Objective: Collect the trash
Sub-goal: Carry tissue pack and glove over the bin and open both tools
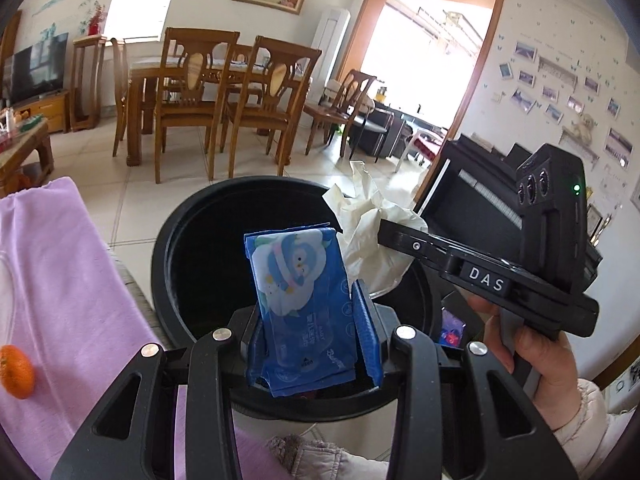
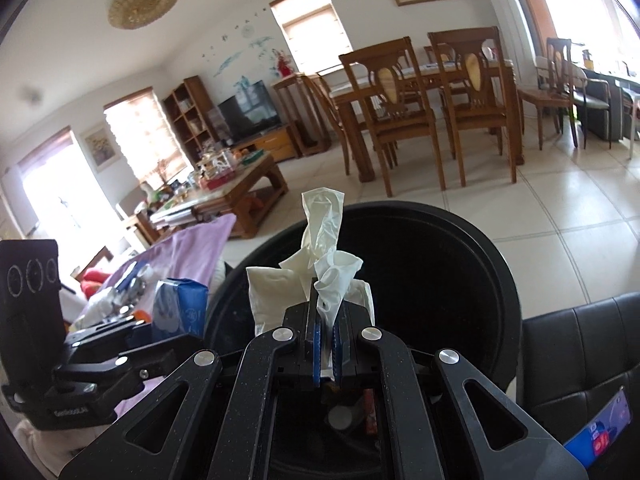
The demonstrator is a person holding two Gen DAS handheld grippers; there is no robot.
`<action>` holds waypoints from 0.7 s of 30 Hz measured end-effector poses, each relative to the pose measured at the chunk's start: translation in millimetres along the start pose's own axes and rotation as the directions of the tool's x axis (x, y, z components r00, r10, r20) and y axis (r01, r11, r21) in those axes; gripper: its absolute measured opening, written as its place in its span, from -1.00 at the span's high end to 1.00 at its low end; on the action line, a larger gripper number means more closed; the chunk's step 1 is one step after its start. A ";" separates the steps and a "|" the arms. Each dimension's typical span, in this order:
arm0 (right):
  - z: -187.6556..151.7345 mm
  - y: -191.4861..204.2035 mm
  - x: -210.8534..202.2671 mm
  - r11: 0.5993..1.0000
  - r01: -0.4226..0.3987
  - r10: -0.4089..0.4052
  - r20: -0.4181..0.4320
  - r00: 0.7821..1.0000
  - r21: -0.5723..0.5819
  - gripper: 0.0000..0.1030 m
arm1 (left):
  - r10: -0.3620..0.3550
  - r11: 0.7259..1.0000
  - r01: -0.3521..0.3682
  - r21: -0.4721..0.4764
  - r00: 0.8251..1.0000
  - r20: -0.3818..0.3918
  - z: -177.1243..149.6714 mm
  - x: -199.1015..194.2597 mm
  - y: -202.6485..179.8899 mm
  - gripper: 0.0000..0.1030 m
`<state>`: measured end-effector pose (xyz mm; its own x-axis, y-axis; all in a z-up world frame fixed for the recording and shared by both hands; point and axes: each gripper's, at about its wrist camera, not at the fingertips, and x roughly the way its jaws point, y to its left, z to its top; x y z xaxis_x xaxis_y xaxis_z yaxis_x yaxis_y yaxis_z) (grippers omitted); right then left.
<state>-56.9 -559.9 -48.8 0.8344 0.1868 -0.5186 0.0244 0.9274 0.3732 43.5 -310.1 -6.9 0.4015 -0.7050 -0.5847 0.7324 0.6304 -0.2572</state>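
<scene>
A blue wet-wipe packet [image 1: 296,280] with a cartoon print stands upright between the blue pads of my left gripper [image 1: 310,320], which is shut on it. It hangs over the open mouth of a round black bin [image 1: 192,216]. My right gripper [image 2: 326,320] is shut on a crumpled white tissue [image 2: 324,240], also above the bin [image 2: 480,240]. In the left wrist view the right gripper [image 1: 394,232] comes in from the right, held by a person's hand, with the tissue [image 1: 368,232] at its tip. In the right wrist view the left gripper [image 2: 160,332] and the packet [image 2: 180,304] sit at the left.
A purple cloth [image 1: 60,280] with an orange [image 1: 16,372] on it lies left of the bin. A black leather seat [image 2: 580,340] with a phone [image 2: 600,436] is to the right. Beyond lie tiled floor, a wooden dining set [image 1: 192,92] and a cluttered coffee table [image 2: 240,188].
</scene>
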 end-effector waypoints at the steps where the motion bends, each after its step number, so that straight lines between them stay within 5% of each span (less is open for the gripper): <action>1: -2.0 -1.8 1.8 1.000 0.003 -0.003 -0.002 1.000 0.003 0.90 | 0.007 1.000 -0.007 0.009 1.000 -0.004 1.8 3.0 -0.6 0.25; 13: -8.0 -11.3 15.3 1.000 0.012 -0.011 -0.028 1.000 0.028 0.87 | 0.085 0.991 -0.083 0.107 0.996 -0.010 1.0 14.7 -28.7 0.21; 18: -4.6 -12.1 17.9 0.999 0.026 -0.024 -0.032 0.999 0.043 0.21 | 0.132 0.983 -0.131 0.128 0.991 0.000 4.4 12.3 -34.3 0.07; 21: -4.6 -10.5 17.5 0.998 0.036 -0.034 -0.029 0.999 0.045 0.15 | 0.150 0.980 -0.152 0.127 0.988 0.025 4.0 5.6 -36.5 -0.21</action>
<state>-45.1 -564.9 -65.4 0.8169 0.1639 -0.5530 0.0787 0.9182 0.3883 21.3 -338.3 2.3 0.5204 -0.6106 -0.5969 0.7268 0.6837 -0.0657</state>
